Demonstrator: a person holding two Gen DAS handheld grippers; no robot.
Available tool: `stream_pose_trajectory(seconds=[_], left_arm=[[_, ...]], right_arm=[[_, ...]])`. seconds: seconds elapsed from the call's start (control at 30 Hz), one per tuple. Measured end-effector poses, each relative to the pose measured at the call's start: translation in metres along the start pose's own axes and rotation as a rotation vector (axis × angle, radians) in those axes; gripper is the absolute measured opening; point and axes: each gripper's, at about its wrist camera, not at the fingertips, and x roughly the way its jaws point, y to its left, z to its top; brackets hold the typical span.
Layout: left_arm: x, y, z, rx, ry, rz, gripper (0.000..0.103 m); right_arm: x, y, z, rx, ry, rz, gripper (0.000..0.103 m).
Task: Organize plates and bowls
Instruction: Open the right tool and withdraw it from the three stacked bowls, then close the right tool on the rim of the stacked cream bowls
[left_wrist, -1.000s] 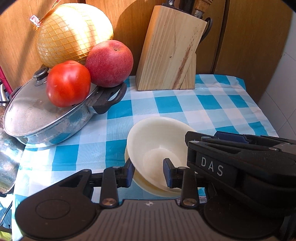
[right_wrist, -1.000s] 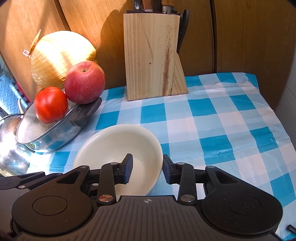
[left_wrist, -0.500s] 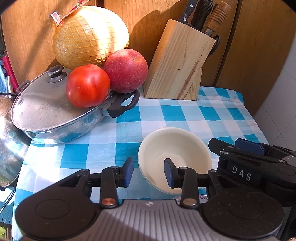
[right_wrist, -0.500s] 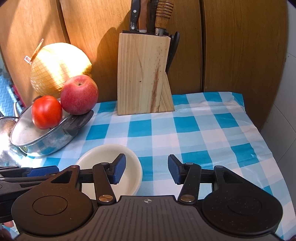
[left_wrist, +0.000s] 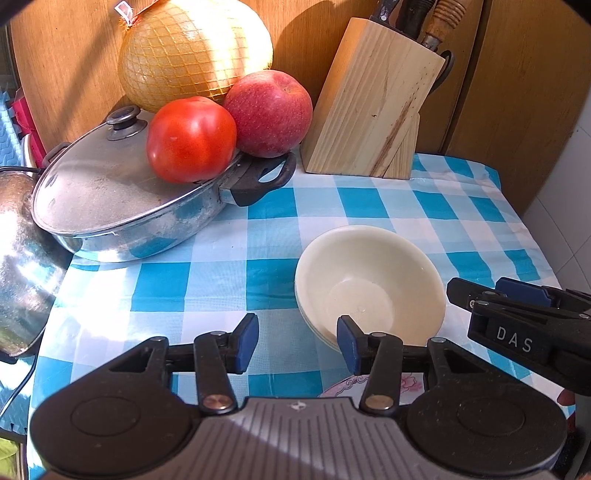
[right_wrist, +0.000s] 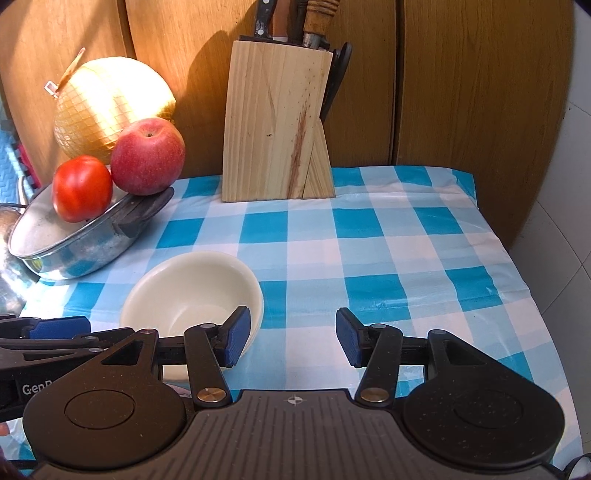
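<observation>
Both grippers share one build: a ribbed grey body, round black speckled housings either side, black linkage arms with brass-coloured rivets, and blue ribbed fingers (left_wrist: 246, 341); the right gripper (left_wrist: 517, 325) carries white lettering "DAS"

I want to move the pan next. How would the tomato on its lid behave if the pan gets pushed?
The tomato is round and rests on the sloped metal lid, so it would probably roll off. The apple beside it looks just as loose. Its smooth, shiny skin suggests little grip against the metal.
</observation>
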Motion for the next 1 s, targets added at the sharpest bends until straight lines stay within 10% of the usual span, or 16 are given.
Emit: stream_pose_trajectory(seconds=[1.0], left_arm=[[0.003, 0.006, 0.009, -0.009, -0.048, -0.007, 0.047]], right_arm=[[0.018, 0.003, 0.002, 0.055, 0.023, 0.038, 0.062]])
